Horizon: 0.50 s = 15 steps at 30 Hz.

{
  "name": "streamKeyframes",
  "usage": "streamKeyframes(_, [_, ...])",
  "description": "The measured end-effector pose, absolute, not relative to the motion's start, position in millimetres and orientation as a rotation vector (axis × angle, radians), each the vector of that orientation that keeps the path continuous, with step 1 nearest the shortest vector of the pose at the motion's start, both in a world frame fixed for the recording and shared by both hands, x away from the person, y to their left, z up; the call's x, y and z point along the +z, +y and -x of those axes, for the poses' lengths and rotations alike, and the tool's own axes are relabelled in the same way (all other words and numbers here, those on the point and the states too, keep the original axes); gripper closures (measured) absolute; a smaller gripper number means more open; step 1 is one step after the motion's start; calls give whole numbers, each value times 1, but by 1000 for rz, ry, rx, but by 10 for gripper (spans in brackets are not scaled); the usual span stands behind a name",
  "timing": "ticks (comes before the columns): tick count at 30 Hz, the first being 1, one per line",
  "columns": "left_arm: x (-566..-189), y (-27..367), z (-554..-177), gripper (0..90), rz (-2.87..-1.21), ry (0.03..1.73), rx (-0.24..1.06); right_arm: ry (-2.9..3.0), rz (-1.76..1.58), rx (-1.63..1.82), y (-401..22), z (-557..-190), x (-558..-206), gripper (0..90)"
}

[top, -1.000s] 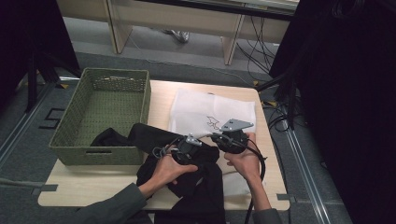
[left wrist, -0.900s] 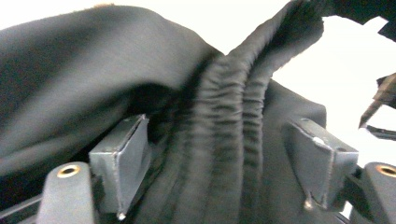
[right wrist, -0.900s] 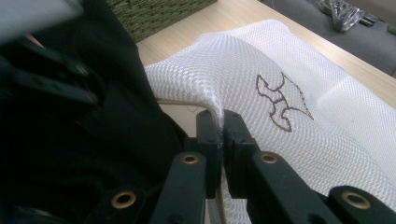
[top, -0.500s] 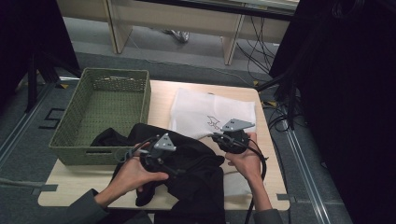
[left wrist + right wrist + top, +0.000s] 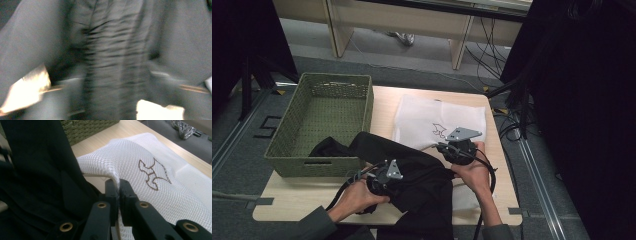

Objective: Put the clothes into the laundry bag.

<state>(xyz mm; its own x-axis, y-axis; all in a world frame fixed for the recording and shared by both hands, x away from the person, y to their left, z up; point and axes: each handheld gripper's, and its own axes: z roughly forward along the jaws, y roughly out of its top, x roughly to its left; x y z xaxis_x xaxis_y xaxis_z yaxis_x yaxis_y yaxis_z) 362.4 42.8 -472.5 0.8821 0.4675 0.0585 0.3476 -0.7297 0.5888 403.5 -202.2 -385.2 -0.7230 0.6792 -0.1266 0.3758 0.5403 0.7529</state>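
One table [image 5: 492,205] carries one basket [image 5: 319,127], one white mesh bag [image 5: 427,117] and one black garment [image 5: 422,180]. The basket, at the left edge, holds one garment end; the rest runs diagonally toward the front edge. The right gripper [image 5: 117,186] pinches the bag's edge with jaws closed. The left gripper [image 5: 384,177], jaws just closing, sits on the garment; grip indeterminate through blur.

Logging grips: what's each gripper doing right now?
Left gripper: over the black garment, jaws just closing; grip cannot be told.
Right gripper: shut on the white mesh bag.
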Motion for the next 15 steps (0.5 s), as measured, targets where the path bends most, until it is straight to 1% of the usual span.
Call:
streamKeyframes(1, [-474, 39, -363, 707, -2464, 582, 285, 2367, -886, 1022, -201, -402, -386, 873])
streamKeyframes(2, [-472, 36, -363, 777, -2458, 574, 300, 2374, -844, 1021, -202, -404, -385, 873])
streamKeyframes(3, [-469, 34, -363, 777, -2450, 576, 296, 2374, -844, 1021, -202, -404, -385, 873])
streamKeyframes(7, [-445, 27, -371, 782, -2314, 638, 255, 2361, -860, 1045, -202, -404, -384, 873])
streamKeyframes(9, [-435, 17, -383, 782, -2252, 692, 250, 2361, -858, 1041, -201, -402, -382, 873])
streamKeyframes(12, [-429, 2, -402, 780, -2160, 751, 188, 2348, -830, 1049, -198, -402, -378, 873])
streamKeyframes(13, [-430, -5, -407, 776, -2132, 796, 200, 2358, -835, 1056, -198, -401, -377, 873])
streamKeyframes(15, [-437, -13, -418, 770, -2147, 807, 247, 2351, -851, 1062, -198, -400, -376, 873])
